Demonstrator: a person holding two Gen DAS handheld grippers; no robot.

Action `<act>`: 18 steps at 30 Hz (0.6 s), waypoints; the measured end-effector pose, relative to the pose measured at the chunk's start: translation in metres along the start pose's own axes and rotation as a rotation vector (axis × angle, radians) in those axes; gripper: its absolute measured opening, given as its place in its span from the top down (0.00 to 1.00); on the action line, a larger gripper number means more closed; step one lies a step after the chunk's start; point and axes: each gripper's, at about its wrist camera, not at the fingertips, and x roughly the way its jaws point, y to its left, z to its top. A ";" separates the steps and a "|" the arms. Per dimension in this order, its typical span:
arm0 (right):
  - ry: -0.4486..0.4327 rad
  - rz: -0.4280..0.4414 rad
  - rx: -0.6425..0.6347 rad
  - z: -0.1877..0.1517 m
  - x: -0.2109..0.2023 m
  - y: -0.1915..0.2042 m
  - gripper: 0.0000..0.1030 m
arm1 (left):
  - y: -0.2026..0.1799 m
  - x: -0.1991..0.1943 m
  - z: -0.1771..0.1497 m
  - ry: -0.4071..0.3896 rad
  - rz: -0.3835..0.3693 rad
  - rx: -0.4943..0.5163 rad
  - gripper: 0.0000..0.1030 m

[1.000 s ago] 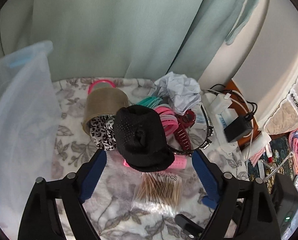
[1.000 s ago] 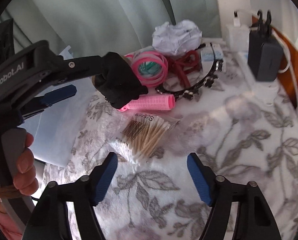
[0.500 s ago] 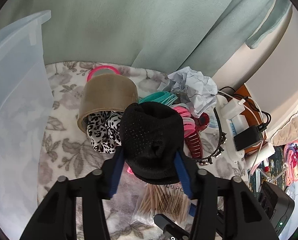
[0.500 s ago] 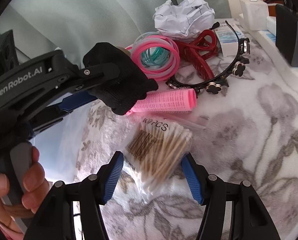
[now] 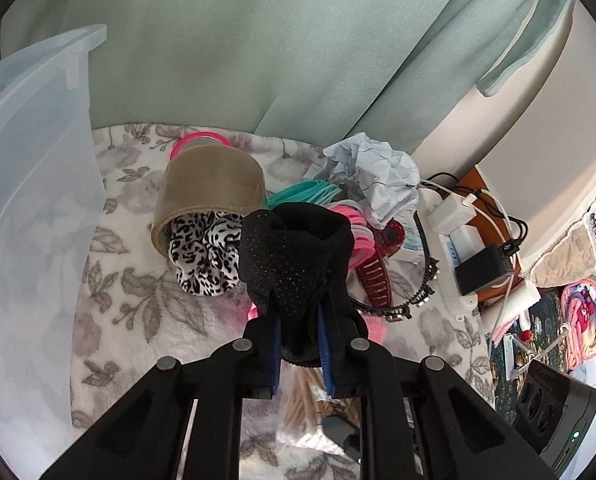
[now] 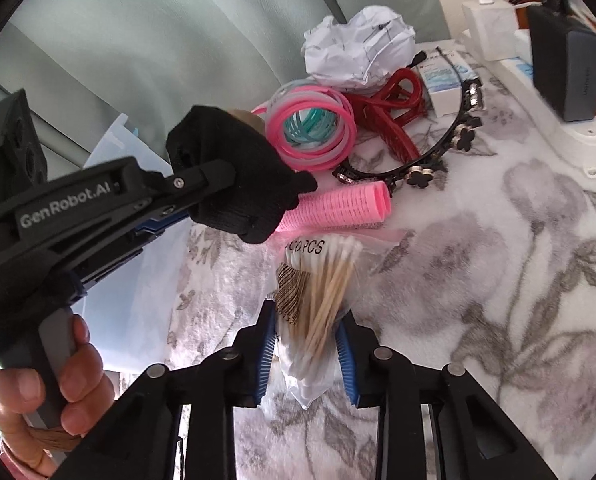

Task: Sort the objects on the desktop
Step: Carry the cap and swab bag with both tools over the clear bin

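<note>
The left gripper (image 5: 300,346) has its blue-padded fingers (image 5: 274,344) pinched tight on a black knitted glove (image 5: 293,256), which is lifted clear of the floral-covered worktop (image 6: 498,264); from the right wrist view the same glove (image 6: 237,184) bulges out past the fingers above a pink hair roller (image 6: 338,206). A person's hand (image 6: 53,384) grips the left tool's grey handle. The right gripper (image 6: 308,354), its fingers narrowed, holds a clear bag of cotton swabs (image 6: 318,292) between its ridged blue pads, the bag's lower end hanging down between them. Behind the glove lies a clutter of items: a roll of brown packing tape (image 5: 209,192) on its side with a leopard-print scrunchie (image 5: 203,252) at its mouth, pink and teal bangles (image 6: 312,128), a red claw clip (image 6: 390,108), a black headband with flower studs (image 6: 430,160) and a ball of crumpled paper (image 6: 358,50). A translucent plastic bin (image 5: 29,208) stands at the left edge, and a white power strip with chargers (image 5: 464,240) at the right.
</note>
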 end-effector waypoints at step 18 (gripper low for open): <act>-0.094 -0.006 0.005 -0.014 -0.073 -0.004 0.70 | -0.007 -0.064 -0.037 -0.058 -0.061 0.002 0.85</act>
